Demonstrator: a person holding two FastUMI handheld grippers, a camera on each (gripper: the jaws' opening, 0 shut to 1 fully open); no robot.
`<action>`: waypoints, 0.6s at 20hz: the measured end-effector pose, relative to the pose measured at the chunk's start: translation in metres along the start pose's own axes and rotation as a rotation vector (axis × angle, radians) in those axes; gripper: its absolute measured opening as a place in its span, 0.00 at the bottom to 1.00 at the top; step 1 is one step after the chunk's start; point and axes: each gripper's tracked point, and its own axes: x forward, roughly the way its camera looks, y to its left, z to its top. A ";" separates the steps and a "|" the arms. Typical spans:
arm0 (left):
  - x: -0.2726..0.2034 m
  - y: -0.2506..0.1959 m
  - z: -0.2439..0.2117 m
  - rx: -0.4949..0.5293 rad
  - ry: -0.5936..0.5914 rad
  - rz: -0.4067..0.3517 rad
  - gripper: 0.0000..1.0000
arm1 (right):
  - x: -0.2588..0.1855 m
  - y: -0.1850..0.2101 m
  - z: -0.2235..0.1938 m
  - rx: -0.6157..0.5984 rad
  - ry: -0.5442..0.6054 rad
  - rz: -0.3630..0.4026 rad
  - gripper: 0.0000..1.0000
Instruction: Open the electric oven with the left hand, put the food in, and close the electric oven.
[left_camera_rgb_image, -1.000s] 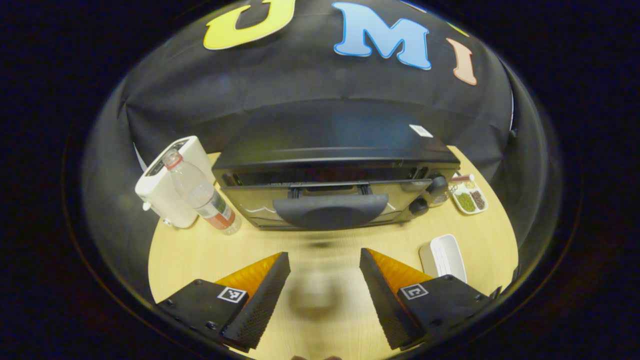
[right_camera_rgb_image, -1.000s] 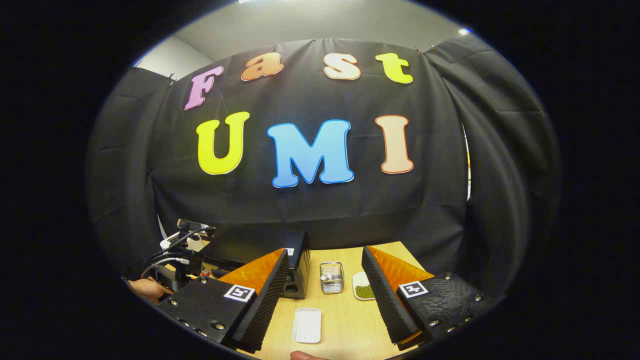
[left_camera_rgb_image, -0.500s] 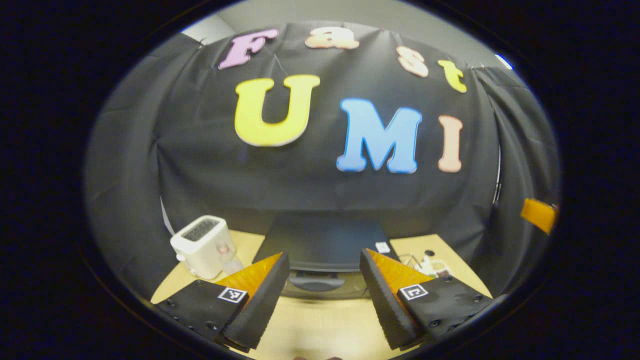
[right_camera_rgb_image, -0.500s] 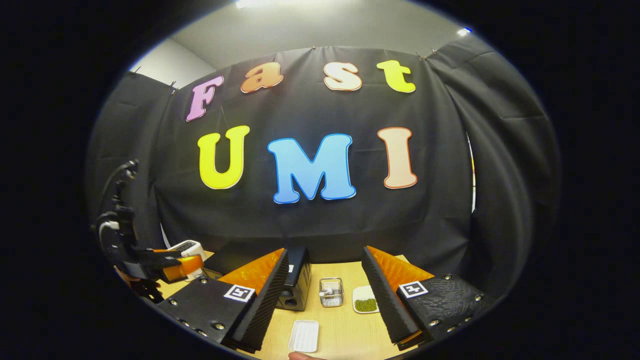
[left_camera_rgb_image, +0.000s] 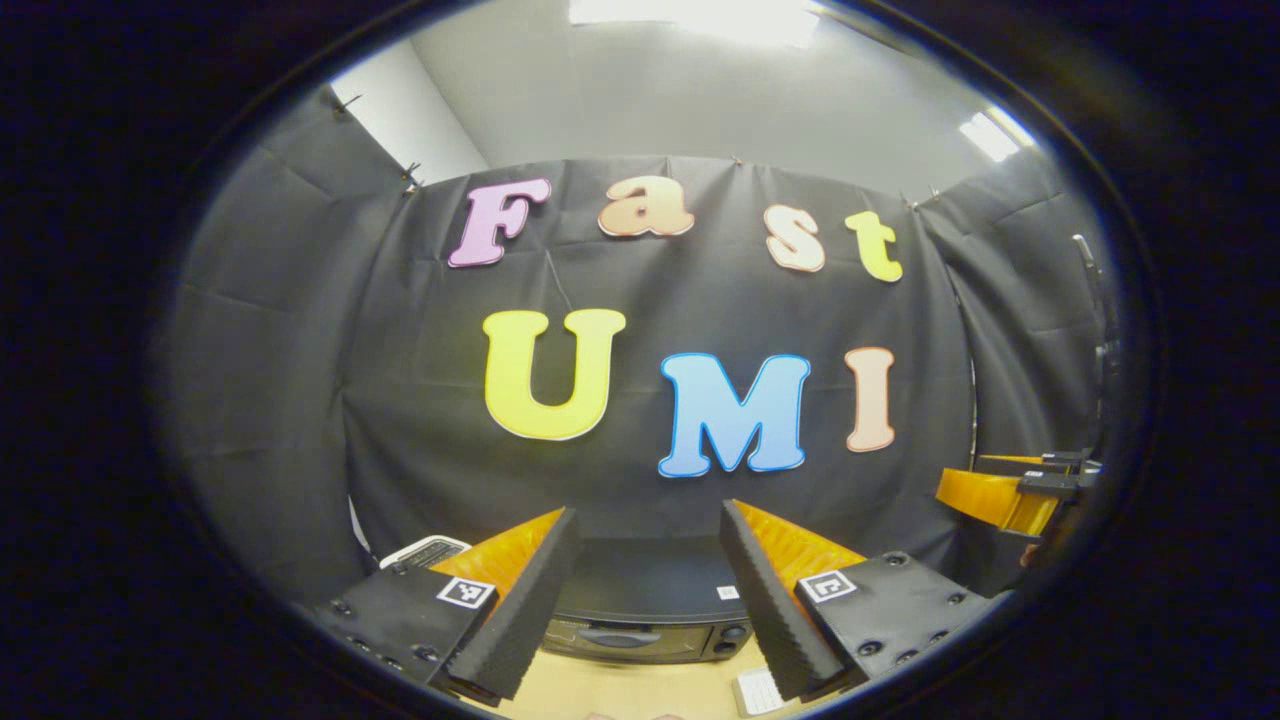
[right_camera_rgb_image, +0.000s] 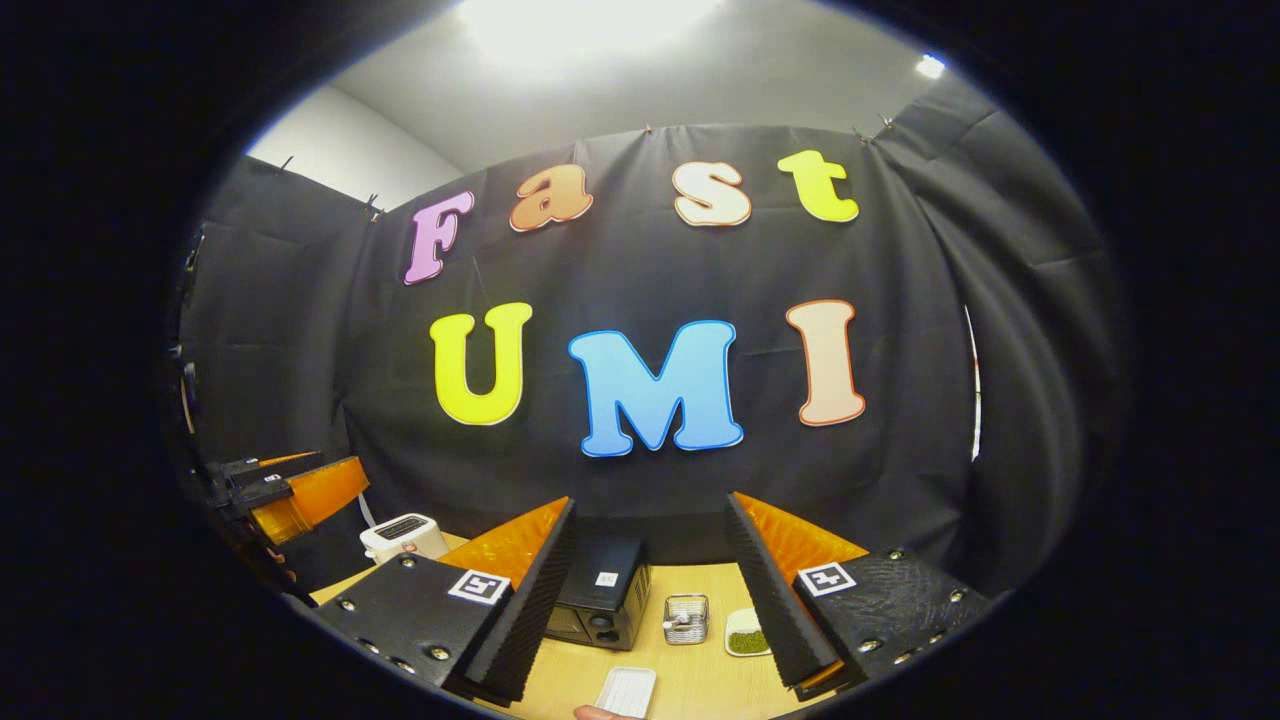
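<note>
The black electric oven (left_camera_rgb_image: 640, 612) stands on the wooden table low in the left gripper view, its door looking shut with the handle (left_camera_rgb_image: 622, 637) across the front. My left gripper (left_camera_rgb_image: 645, 600) is held high and well back from it, open, nothing between its fingers. In the right gripper view the oven (right_camera_rgb_image: 600, 598) sits left of centre. My right gripper (right_camera_rgb_image: 650, 600) is also raised, open and empty. A white ribbed tray (right_camera_rgb_image: 628, 692) lies in front of the oven, also seen as the tray (left_camera_rgb_image: 757, 692).
A white toaster (right_camera_rgb_image: 403, 538) stands left of the oven. To the oven's right are a small wire basket (right_camera_rgb_image: 686, 618) and a dish of green beans (right_camera_rgb_image: 746, 635). The other gripper's orange fingers (left_camera_rgb_image: 1010, 495) show far right; the left gripper (right_camera_rgb_image: 295, 490) shows far left.
Both grippers have risen and drawn back from the table. The left one left its close position at the oven's door, and the oven now looks small and low.
</note>
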 end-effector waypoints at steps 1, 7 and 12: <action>-0.003 0.001 0.001 -0.003 -0.003 -0.015 0.93 | -0.001 0.002 0.003 -0.001 -0.008 -0.011 0.89; -0.014 0.019 0.000 0.002 0.017 -0.061 0.99 | -0.015 0.023 0.002 -0.024 -0.004 -0.064 0.92; -0.021 0.041 -0.002 -0.001 0.030 -0.093 0.99 | -0.027 0.042 0.004 -0.029 -0.015 -0.107 0.92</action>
